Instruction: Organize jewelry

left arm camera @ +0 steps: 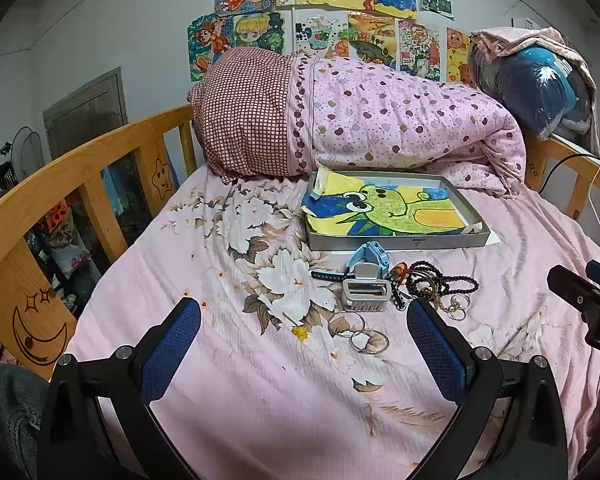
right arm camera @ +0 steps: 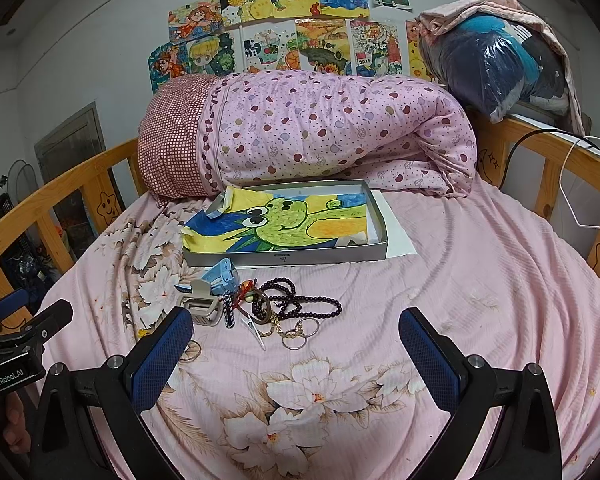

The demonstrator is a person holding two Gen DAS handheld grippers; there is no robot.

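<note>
Nearest the lens, the left hand-held gripper [left arm camera: 304, 340] stood spread wide with nothing between its blue pads, above the pink floral bedsheet [left arm camera: 236, 392]. The right hand-held gripper [right arm camera: 296, 354] was equally wide and empty. Two silver bangles [left arm camera: 358, 334] lay in plain sight only in the left wrist view; in the right wrist view a finger half hid them. Only the right wrist view showed a silver hair clip [right arm camera: 256, 330] and small linked rings [right arm camera: 300, 332] clearly. Beyond, at 12 o'clock, the jewelry lay in a loose pile: a grey claw clip [left arm camera: 366, 292], a blue watch [left arm camera: 370, 258] and a dark bead strand [right arm camera: 300, 302]. Just past it sat the shallow grey box [right arm camera: 284, 258] lined with a dinosaur drawing [right arm camera: 284, 220]. Open sheet spread toward 3 o'clock in the right wrist view, bounded by the wooden bed rail [right arm camera: 572, 160]. Farthest, a rolled quilt [right arm camera: 320, 132] closed off the box's back edge.
</note>
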